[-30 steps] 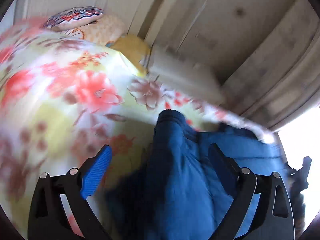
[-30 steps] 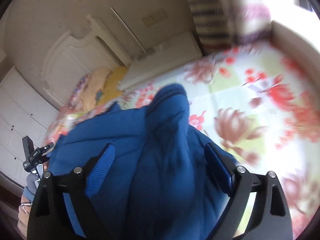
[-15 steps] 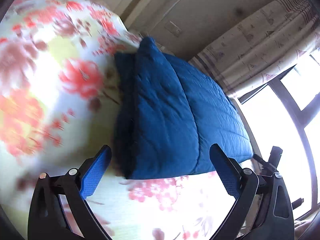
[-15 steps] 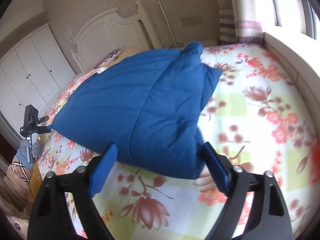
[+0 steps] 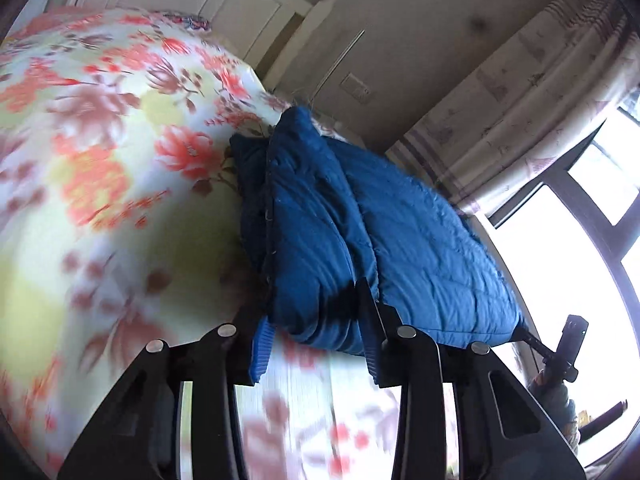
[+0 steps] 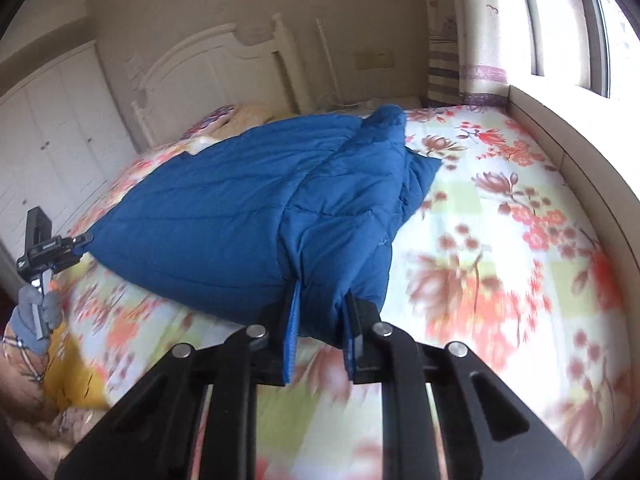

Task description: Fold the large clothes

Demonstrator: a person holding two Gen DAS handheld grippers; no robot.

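Observation:
A blue quilted jacket (image 6: 248, 216) lies folded on a bed with a floral sheet (image 6: 500, 240). My right gripper (image 6: 320, 320) is shut on the jacket's near edge at its right corner. In the left wrist view the same jacket (image 5: 380, 240) lies ahead, and my left gripper (image 5: 312, 336) is shut on the jacket's near edge at the left corner. The other gripper shows small at the far side of each view, the left one (image 6: 44, 244) in the right wrist view and the right one (image 5: 568, 344) in the left wrist view.
A white headboard (image 6: 216, 64) and pillows (image 6: 228, 116) stand at the bed's far end. White wardrobe doors (image 6: 48, 128) are on the left. A curtain (image 6: 448, 40), window and a low ledge (image 6: 568, 136) run along the bed's right side.
Both grippers were open around the jacket's near edge and have closed on it. Both cameras have drawn back slightly and show the jacket lying flatter.

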